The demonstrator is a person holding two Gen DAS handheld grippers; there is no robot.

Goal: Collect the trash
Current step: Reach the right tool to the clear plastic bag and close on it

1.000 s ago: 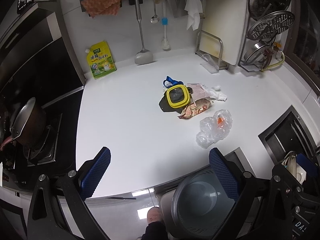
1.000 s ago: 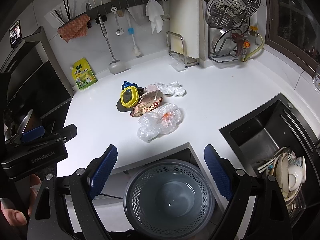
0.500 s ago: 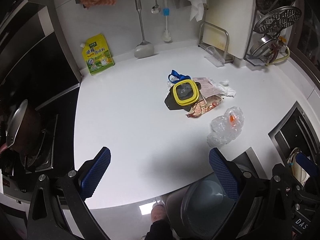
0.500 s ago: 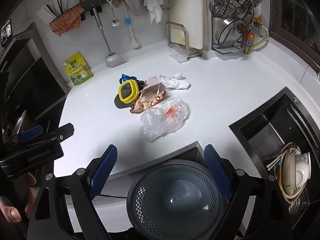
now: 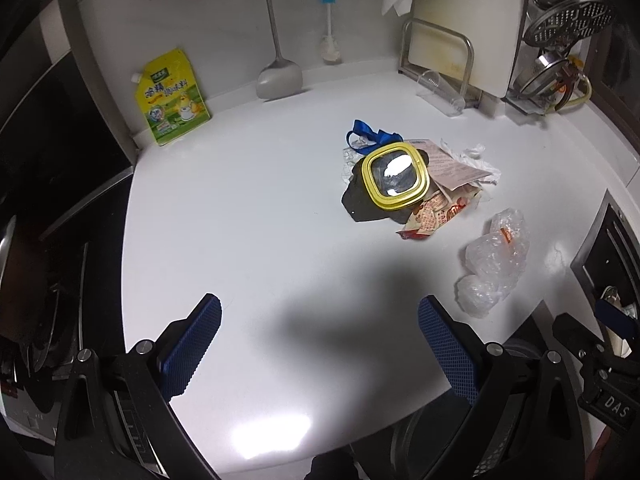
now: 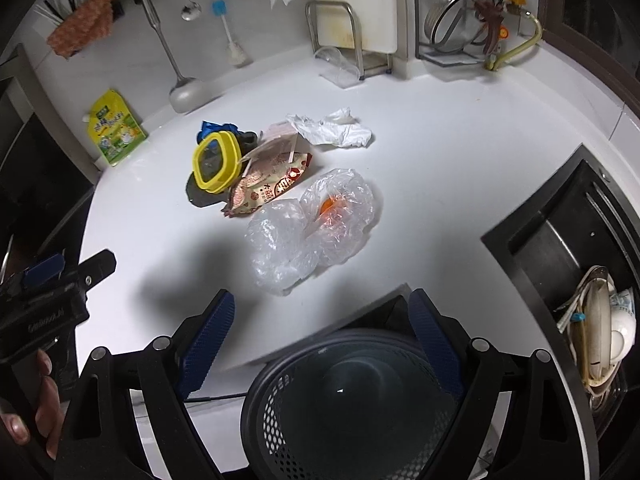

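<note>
Both your grippers are spread wide and hold nothing. Your left gripper hangs over bare white counter, with the trash pile ahead: a yellow lid on a snack wrapper, and a clear plastic bag off to the right. Only your right gripper view shows the whole mesh trash bin right under it, the plastic bag just ahead, and dishes in the sink.
</note>
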